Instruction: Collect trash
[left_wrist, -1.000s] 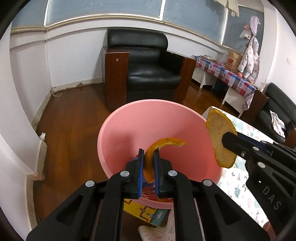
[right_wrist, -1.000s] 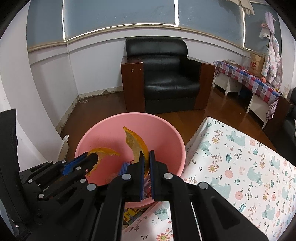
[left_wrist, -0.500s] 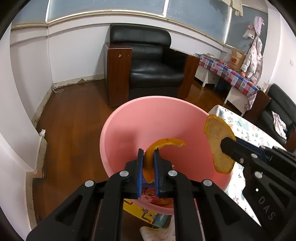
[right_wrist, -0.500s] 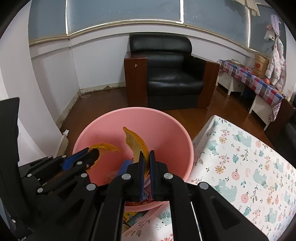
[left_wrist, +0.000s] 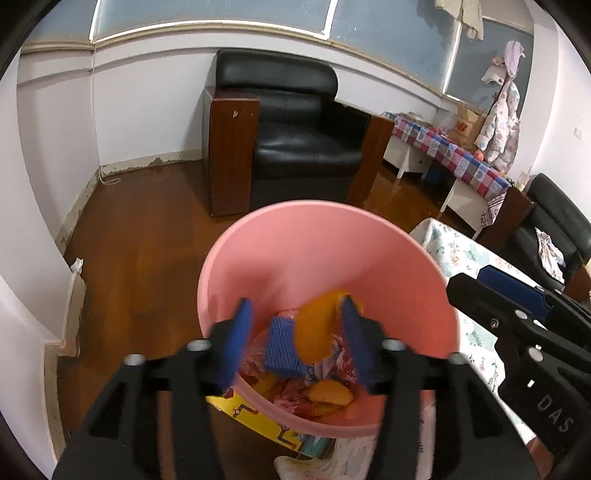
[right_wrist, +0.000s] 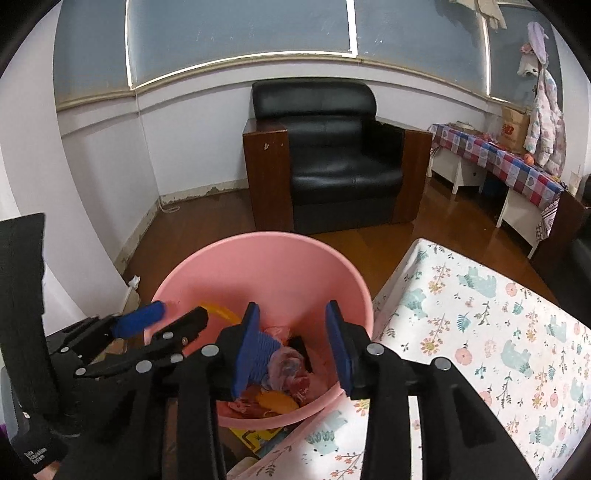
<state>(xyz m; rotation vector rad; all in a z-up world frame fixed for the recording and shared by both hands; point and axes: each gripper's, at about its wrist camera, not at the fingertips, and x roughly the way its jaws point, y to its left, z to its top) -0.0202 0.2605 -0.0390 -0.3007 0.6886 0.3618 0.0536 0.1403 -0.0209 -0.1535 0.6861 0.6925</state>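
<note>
Both grippers hang over the pink bin (left_wrist: 325, 258), fingers spread wide apart. In the left wrist view, the left gripper (left_wrist: 297, 345) holds nothing; an orange peel (left_wrist: 317, 328), blurred, sits loose between its blue pads, apparently touching the right-hand one, above the trash heap. The right wrist view shows only a sliver of that peel behind the left gripper (right_wrist: 168, 319), but shows the right gripper (right_wrist: 293, 347) empty, with another peel (right_wrist: 277, 400) lying on wrappers at the bin's bottom. Beside the bin stands a table under a flowered cloth (right_wrist: 480, 332). Farther off is a black armchair (right_wrist: 332, 162) on the wooden floor.
</note>
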